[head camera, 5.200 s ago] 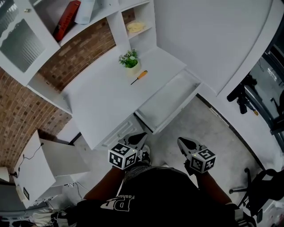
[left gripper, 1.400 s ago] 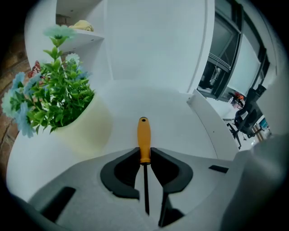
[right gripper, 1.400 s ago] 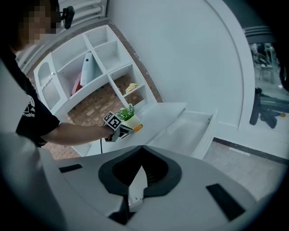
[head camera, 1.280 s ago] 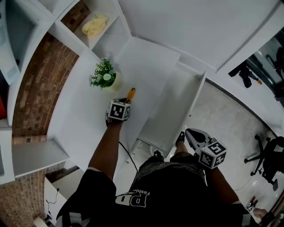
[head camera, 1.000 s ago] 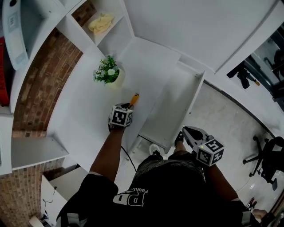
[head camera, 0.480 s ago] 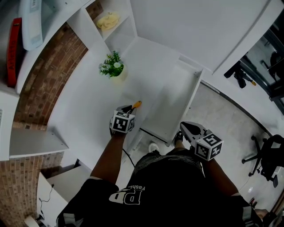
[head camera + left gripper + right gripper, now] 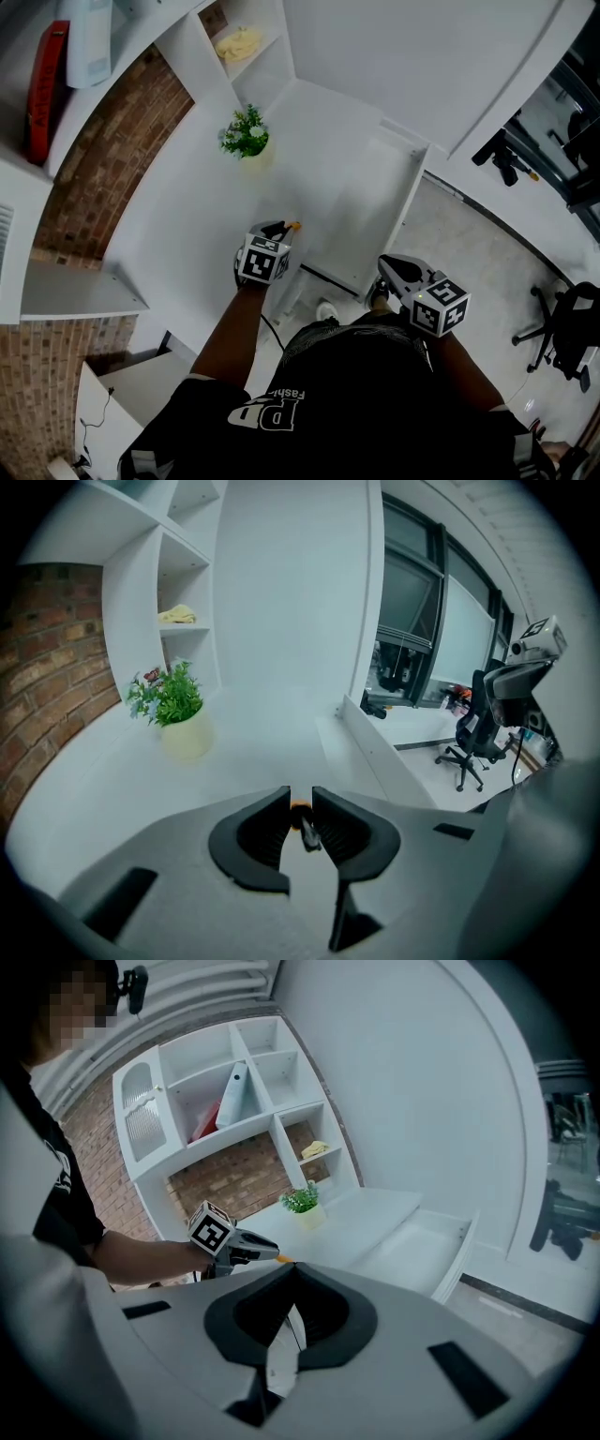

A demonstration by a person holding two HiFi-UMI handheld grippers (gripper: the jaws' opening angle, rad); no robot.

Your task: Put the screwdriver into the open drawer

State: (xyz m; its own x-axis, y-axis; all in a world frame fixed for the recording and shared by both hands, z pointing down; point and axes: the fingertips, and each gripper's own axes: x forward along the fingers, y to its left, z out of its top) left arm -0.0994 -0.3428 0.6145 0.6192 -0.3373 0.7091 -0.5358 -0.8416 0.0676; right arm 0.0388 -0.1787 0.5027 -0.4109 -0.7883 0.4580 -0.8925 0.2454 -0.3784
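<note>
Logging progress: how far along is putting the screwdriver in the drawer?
Done: left gripper is shut on the screwdriver. In hand: it hangs over the desk, beside the open drawer. Left: move it over the drawer and release. Right gripper is shut, empty.

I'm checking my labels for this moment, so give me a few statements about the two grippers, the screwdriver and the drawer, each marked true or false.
1. The left gripper is shut on the screwdriver. True.
2. The screwdriver lies inside the drawer. False: the left gripper holds it over the desk, beside the drawer.
3. The right gripper holds the potted plant. False: its jaws are together on nothing, and the potted plant stands on the desk.
4. The drawer is pulled open. True.
</note>
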